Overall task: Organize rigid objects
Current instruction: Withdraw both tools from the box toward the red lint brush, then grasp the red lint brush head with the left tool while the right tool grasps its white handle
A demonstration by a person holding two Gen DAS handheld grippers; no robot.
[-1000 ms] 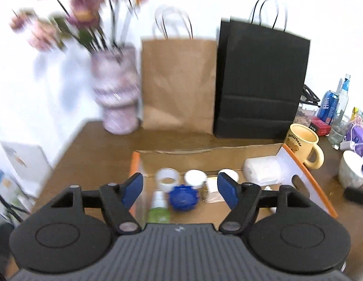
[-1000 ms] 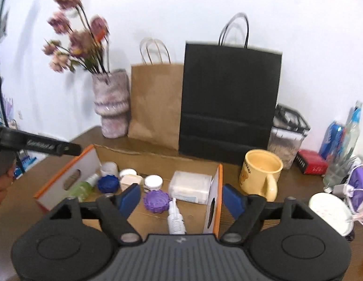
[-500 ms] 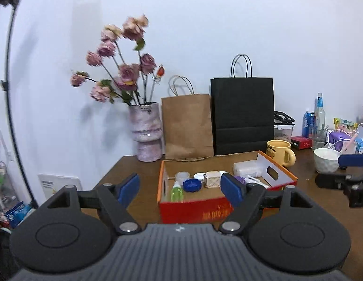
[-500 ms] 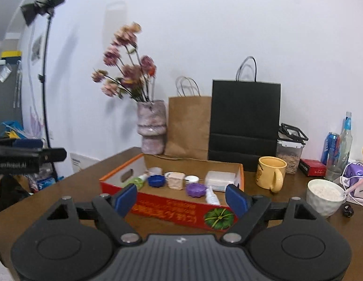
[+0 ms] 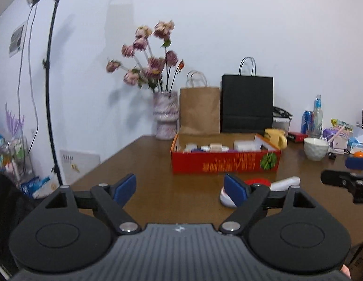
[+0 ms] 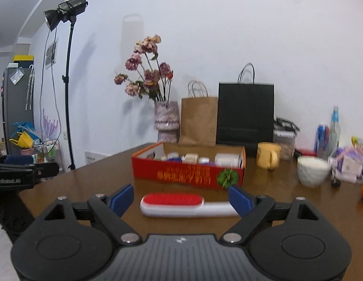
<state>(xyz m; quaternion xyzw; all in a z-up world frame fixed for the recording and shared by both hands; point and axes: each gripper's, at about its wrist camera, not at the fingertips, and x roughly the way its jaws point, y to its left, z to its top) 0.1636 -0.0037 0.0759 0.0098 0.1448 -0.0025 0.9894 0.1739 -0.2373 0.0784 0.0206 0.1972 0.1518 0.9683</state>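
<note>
Red box (image 6: 188, 172) sits mid-counter (image 6: 106, 171), w/ small jars & containers inside. Lint brush (image 6: 181, 205), red pad & white handle, lies flat on counter just in front of box, not touching it. Right gripper (image 6: 181, 199) hovers in front of brush, jaws spread wide, holding nothing. Left gripper (image 5: 180, 187) in front of box's left part, jaws wide too, empty. Yellow mug (image 6: 268, 158) & white bowl (image 6: 313, 171) right of box; vase (image 6: 166, 120), brown bag (image 6: 199, 119), black bag (image 6: 246, 114) behind box.
</note>
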